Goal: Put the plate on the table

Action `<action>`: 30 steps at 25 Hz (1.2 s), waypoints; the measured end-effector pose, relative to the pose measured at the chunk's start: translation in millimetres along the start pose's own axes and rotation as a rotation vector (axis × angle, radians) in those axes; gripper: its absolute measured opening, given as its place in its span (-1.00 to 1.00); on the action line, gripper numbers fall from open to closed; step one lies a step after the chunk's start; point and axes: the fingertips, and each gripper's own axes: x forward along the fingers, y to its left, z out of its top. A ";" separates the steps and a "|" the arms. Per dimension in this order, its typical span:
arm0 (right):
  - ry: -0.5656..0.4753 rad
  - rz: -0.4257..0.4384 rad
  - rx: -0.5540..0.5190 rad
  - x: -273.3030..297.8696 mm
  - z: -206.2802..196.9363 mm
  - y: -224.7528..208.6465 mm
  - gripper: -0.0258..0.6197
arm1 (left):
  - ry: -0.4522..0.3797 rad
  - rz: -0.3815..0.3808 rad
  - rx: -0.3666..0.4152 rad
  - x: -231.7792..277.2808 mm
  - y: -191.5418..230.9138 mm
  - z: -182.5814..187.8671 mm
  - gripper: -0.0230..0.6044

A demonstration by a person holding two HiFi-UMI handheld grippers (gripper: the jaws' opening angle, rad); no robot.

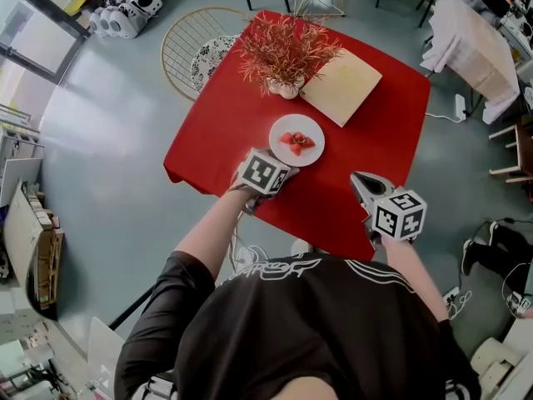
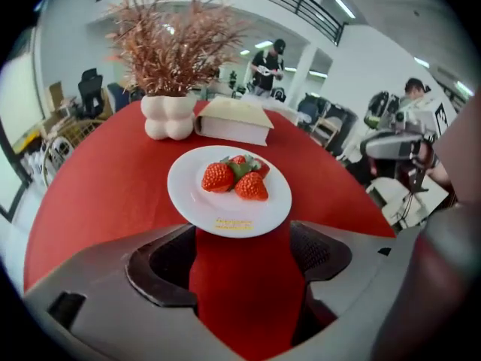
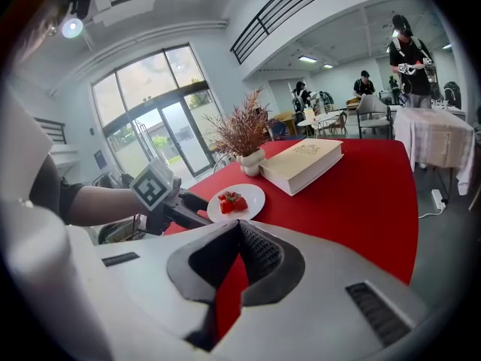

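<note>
A white plate (image 1: 297,140) with strawberries (image 2: 234,179) on it rests flat on the red table (image 1: 379,140), near the middle. My left gripper (image 1: 281,168) is at the plate's near edge, tilted down toward it. In the left gripper view the jaws of this gripper (image 2: 239,241) stand wide apart with only red cloth between them, and the plate (image 2: 229,201) lies just past their tips. My right gripper (image 1: 363,185) hovers over the table's near right part, apart from the plate (image 3: 248,195), its jaws (image 3: 240,228) closed together on nothing.
A cream book (image 1: 341,86) and a white vase of reddish dried plants (image 1: 283,57) sit behind the plate. A round wire chair (image 1: 196,44) stands at the table's far left. The table's near edge (image 1: 275,223) is right under my arms. People and furniture are in the background.
</note>
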 end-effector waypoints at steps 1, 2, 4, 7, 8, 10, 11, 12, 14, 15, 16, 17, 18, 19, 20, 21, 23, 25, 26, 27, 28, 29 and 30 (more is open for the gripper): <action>0.000 0.001 0.002 1.0 0.1 0.5 -0.90 | 0.021 0.019 0.040 1.8 0.6 -4.0 0.28; 0.000 0.002 0.003 1.6 -0.1 1.1 -0.90 | 0.044 0.032 0.071 3.8 0.5 -8.7 0.28; 0.005 0.004 0.003 2.3 -0.8 1.4 -0.90 | 0.091 0.061 0.119 6.5 0.9 -17.4 0.28; 0.020 0.006 0.003 3.3 -3.0 -0.8 -0.90 | 0.115 0.098 0.152 5.2 4.0 -18.9 0.28; 0.026 0.005 0.007 3.4 -3.8 -1.7 -0.90 | 0.117 0.098 0.152 5.1 3.6 -18.9 0.28; 0.037 0.007 0.016 3.6 -5.9 -2.9 -0.90 | 0.122 0.094 0.156 4.3 1.9 -19.7 0.28; 0.041 0.010 0.017 4.2 -6.7 -3.1 -0.90 | 0.123 0.095 0.162 3.5 1.8 -19.5 0.28; 0.045 0.015 0.017 5.5 -7.0 -3.1 -0.90 | 0.125 0.097 0.166 2.4 2.6 -19.3 0.28; 0.048 0.024 0.013 9.2 -6.7 -3.1 -0.90 | 0.134 0.099 0.160 0.6 5.4 -21.1 0.28; 0.049 0.028 0.012 11.0 -6.6 -3.1 -0.90 | 0.137 0.098 0.152 0.2 6.2 -22.6 0.28; 0.050 0.031 0.012 12.6 -6.5 -3.3 -0.90 | 0.139 0.097 0.144 -0.3 6.5 -24.0 0.28; 0.050 0.034 0.011 13.9 -6.3 -3.2 -0.90 | 0.142 0.097 0.136 -1.2 6.8 -25.6 0.28; 0.050 0.036 0.010 14.8 -5.9 -2.8 -0.90 | 0.147 0.099 0.126 -2.8 7.4 -27.5 0.27; 0.049 0.039 0.009 15.5 -5.5 -1.8 -0.90 | 0.150 0.104 0.114 -5.4 8.4 -29.2 0.27; 0.048 0.043 0.007 15.9 -5.1 -0.4 -0.90 | 0.145 0.107 0.104 -8.5 8.8 -29.5 0.26; 0.047 0.047 0.004 15.9 -4.6 1.2 -0.90 | 0.127 0.105 0.096 -11.9 7.8 -27.1 0.24; 0.047 0.054 -0.005 14.6 -3.6 4.7 -0.90 | 0.048 0.088 0.091 -21.2 0.0 -14.2 0.16; 0.048 0.056 -0.019 11.5 -2.8 7.3 -0.90 | -0.032 0.078 0.079 -36.9 -11.3 -2.5 -0.09; 0.045 0.058 -0.025 9.4 -1.6 8.8 -0.90 | -0.075 0.071 0.070 -45.5 -17.7 3.1 -0.19; 0.041 0.061 -0.031 7.0 0.0 10.8 -0.90 | -0.119 0.058 0.063 -54.1 -25.4 8.8 -0.27; 0.035 0.066 -0.038 3.9 1.7 13.4 -0.90 | -0.161 0.042 0.062 -62.5 -34.8 14.1 -0.35; 0.030 0.071 -0.050 0.1 3.0 16.4 -0.90 | -0.200 0.030 0.070 -70.8 -45.3 18.5 -0.45; 0.026 0.074 -0.067 -4.5 4.1 19.5 -0.90 | -0.233 0.026 0.085 -79.1 -56.0 22.0 -0.56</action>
